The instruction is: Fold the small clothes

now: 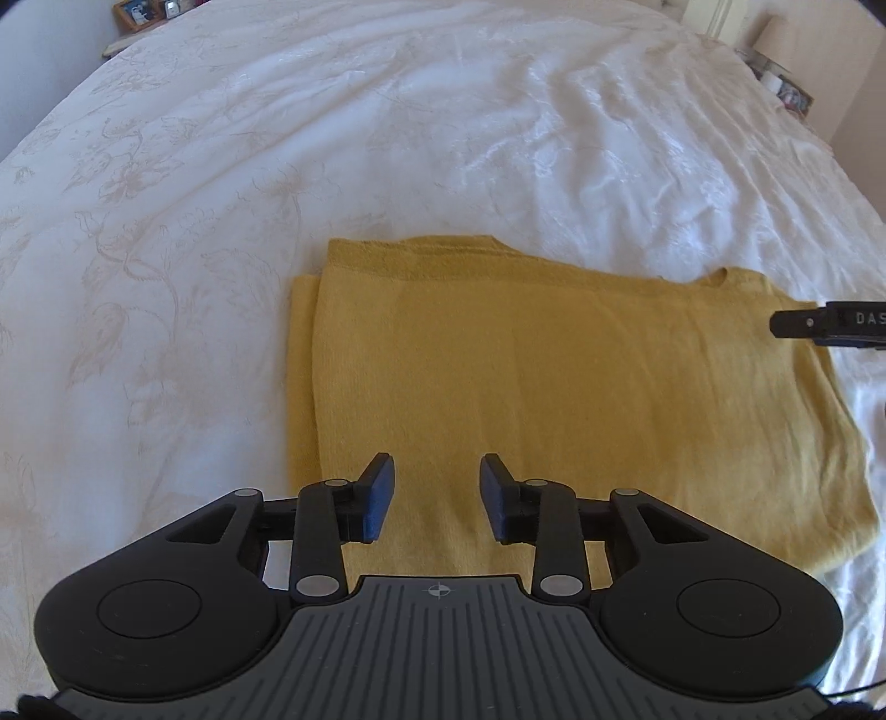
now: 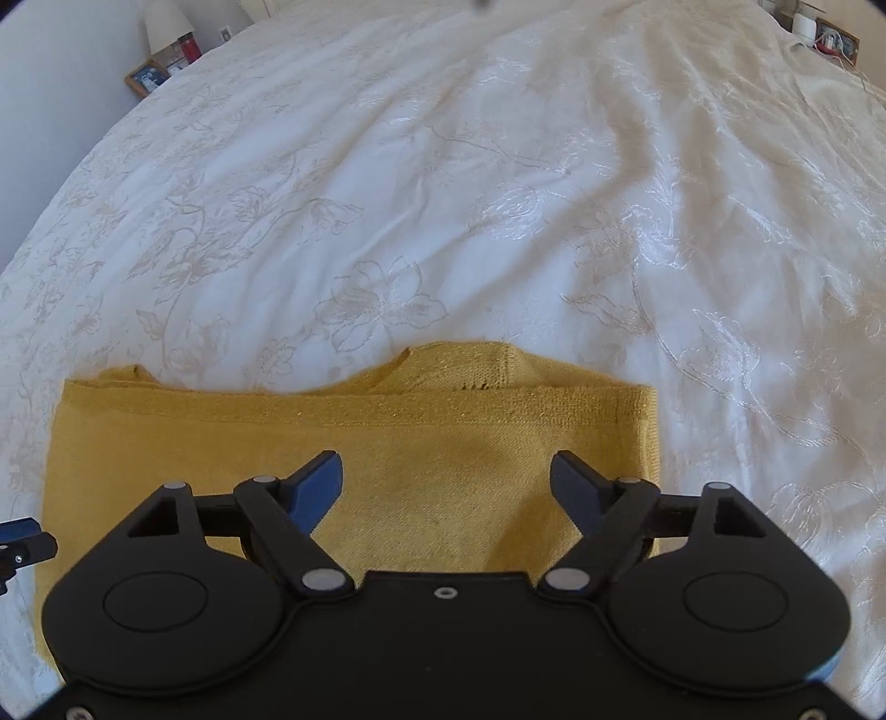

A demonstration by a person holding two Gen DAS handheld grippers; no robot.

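A mustard-yellow knit garment (image 1: 581, 376) lies folded flat on the white bedspread (image 1: 277, 166). My left gripper (image 1: 437, 493) hovers over its near left part, jaws open with a moderate gap and nothing between the blue pads. In the right wrist view the same garment (image 2: 443, 443) shows its ribbed hem and a layer peeking out behind. Over it, near its right end, my right gripper (image 2: 446, 490) stands wide open and empty. A finger of the right gripper (image 1: 830, 324) pokes in at the right edge of the left wrist view, and a tip of the left gripper (image 2: 22, 545) shows at the left edge of the right wrist view.
The white embroidered bedspread (image 2: 443, 194) stretches far beyond the garment, wrinkled toward the right. Framed pictures (image 2: 147, 77) and a lamp (image 2: 166, 22) stand at the bed's far left corner, small items (image 1: 786, 88) at the far right.
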